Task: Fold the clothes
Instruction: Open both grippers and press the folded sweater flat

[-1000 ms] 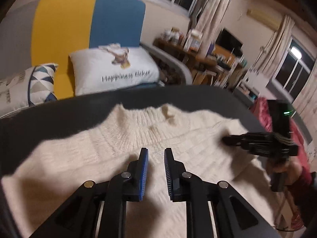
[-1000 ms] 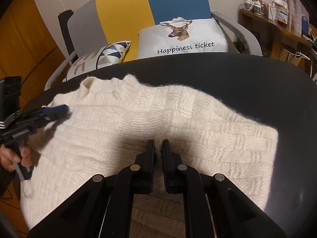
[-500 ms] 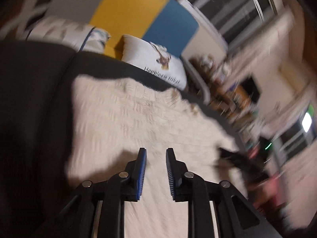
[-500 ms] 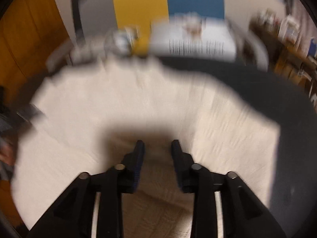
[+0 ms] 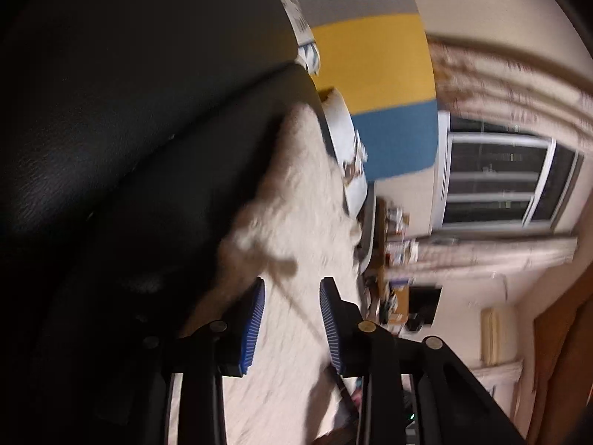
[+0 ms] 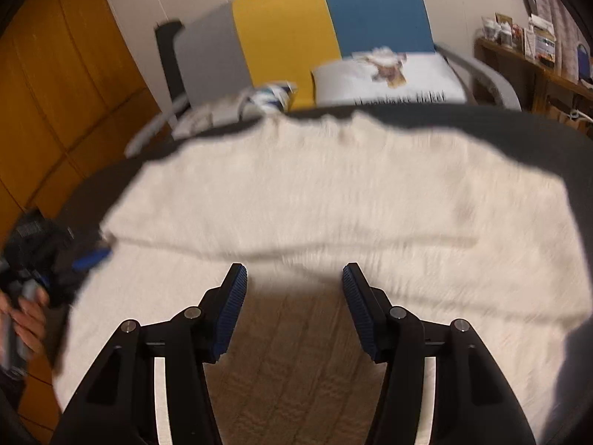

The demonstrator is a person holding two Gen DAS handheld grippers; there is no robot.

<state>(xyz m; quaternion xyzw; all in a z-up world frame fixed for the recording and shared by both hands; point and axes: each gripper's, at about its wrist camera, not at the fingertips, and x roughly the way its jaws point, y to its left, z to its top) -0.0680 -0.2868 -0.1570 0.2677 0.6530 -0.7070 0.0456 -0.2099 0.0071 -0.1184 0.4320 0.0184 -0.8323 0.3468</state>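
Cream knit sweater (image 6: pixel 333 193) lies flat on the dark worktop (image 6: pixel 519 126); both claws, left (image 5: pixel 291 319) and right (image 6: pixel 294 307), have just been opening, released, nothing between them; regrip apparently at the sweater's left edge

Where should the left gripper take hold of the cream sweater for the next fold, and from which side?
Probably at the sweater's left side edge, where the left gripper sits, jaws just opening with nothing between them. That edge lies flat on the black table, so come in low from the left, outside the cloth, and pinch the edge.
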